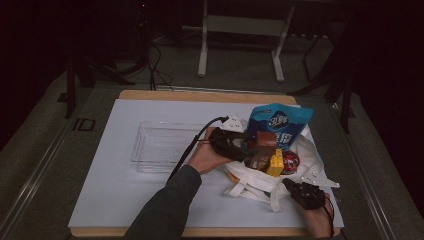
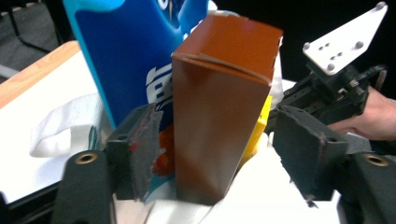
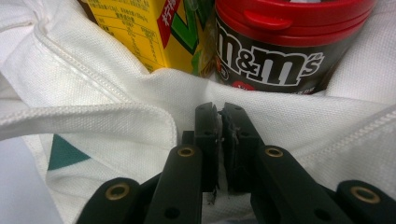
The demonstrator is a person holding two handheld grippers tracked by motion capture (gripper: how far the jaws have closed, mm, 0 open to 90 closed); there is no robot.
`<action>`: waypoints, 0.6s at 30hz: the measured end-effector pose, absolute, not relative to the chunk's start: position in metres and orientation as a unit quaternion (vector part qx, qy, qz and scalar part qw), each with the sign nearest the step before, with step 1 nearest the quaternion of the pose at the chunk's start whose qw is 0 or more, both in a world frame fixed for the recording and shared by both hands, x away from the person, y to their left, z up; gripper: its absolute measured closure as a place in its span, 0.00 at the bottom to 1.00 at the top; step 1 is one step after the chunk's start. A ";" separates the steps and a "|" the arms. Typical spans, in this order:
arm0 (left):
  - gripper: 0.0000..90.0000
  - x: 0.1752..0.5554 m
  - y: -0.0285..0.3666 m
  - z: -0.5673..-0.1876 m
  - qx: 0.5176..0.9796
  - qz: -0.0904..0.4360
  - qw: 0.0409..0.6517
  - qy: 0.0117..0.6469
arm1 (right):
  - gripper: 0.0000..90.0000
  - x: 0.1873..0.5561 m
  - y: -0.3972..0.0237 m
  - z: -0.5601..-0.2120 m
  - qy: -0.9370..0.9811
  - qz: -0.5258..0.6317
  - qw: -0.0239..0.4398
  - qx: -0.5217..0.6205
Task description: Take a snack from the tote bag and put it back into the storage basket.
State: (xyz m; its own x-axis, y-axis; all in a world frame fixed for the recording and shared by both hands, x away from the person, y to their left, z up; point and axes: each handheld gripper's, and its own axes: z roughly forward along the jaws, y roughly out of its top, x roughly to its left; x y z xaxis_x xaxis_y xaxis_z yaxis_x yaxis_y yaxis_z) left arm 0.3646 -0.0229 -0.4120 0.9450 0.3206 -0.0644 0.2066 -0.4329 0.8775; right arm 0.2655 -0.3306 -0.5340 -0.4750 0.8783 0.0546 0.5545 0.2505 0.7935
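White sheeting covers the table, where a cloth bag holds a brown box upright between the left gripper's spread jaws, neither pad touching it. The right gripper is pressed together, pinching the bag's edge.

Brown box: base sunk in white tote bag, bottom hidden. Blue pouch: top cut by frame edge at 12 o'clock, lower right behind box, print only partly legible. Yellow carton & candy tub: tops cropped, bases behind bag rim. Whether right gripper jaws pinch the cloth: can't tell.
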 end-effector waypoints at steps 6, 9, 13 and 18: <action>0.28 0.368 -0.027 -0.409 0.839 0.042 0.523 0.143 | 0.94 0.265 -0.331 -0.534 0.763 0.393 0.206 0.469; 0.23 0.370 -0.032 -0.409 0.843 0.043 0.518 0.140 | 0.94 0.266 -0.331 -0.534 0.763 0.394 0.206 0.469; 0.21 0.378 -0.040 -0.409 0.837 0.031 0.528 0.143 | 0.94 0.265 -0.331 -0.534 0.763 0.394 0.204 0.470; 0.19 0.384 -0.049 -0.415 0.842 0.016 0.520 0.141 | 0.94 0.266 -0.331 -0.534 0.763 0.395 0.202 0.470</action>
